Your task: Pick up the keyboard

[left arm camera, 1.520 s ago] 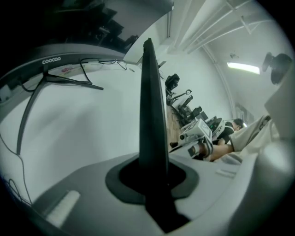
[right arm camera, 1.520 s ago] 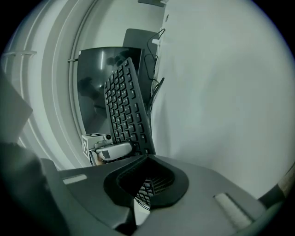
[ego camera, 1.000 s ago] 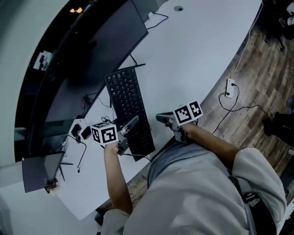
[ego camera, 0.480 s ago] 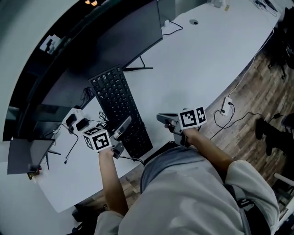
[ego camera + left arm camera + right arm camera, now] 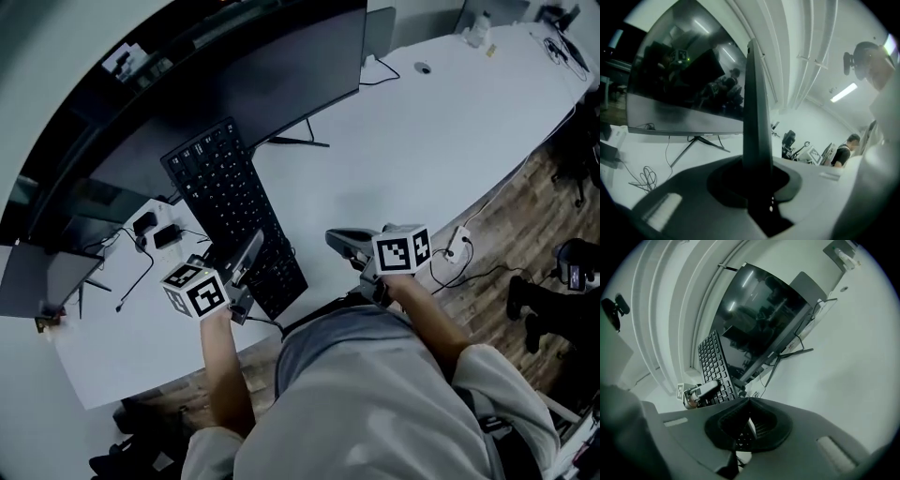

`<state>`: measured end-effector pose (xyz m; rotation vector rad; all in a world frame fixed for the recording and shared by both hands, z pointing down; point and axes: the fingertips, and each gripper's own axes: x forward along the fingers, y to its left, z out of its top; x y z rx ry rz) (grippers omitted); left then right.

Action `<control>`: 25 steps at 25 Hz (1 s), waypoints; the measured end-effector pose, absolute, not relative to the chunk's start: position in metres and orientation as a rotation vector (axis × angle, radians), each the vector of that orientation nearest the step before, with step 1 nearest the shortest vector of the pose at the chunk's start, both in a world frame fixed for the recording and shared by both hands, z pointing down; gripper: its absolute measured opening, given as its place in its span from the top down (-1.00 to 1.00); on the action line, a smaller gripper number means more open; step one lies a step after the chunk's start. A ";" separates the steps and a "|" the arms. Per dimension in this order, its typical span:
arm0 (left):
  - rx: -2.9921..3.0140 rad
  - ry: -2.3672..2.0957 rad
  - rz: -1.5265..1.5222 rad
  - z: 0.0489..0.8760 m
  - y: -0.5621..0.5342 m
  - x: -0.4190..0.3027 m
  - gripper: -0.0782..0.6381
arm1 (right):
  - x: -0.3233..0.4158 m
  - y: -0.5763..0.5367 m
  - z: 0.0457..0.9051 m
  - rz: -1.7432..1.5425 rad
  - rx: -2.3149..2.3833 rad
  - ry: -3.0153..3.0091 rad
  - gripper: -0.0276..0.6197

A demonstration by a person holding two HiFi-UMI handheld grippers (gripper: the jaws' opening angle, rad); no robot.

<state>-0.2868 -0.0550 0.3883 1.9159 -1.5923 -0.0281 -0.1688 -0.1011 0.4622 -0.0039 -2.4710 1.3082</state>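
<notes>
Keyboard (image 5: 223,199) shifted, left hand-held gripper (image 5: 249,261) clamping it

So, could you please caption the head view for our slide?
Left gripper over the near end of the keyboard; right gripper alongside.

The person wears a light grey short-sleeved shirt (image 5: 375,403). The grey left claw (image 5: 253,242) and right claw (image 5: 335,236) bear white cubes printed with black square markers: left cube (image 5: 197,291), right cube (image 5: 403,250).

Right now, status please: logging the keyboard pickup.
Left gripper shut, empty, over keyboard near end. Right gripper beside it, jaws unclear. Keyboard flat on desk, not lifted. Nothing blocking.
</notes>
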 end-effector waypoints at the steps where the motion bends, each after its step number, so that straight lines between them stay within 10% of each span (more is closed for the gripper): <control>1: 1.917 -1.616 -0.040 0.384 -0.055 -0.288 0.78 | -0.169 -0.101 0.458 1.272 -0.007 -2.488 0.93; 25: 1.809 -2.112 -0.089 0.365 -0.016 -0.274 0.78 | -0.169 -0.098 0.378 0.469 -0.221 -2.831 0.93</control>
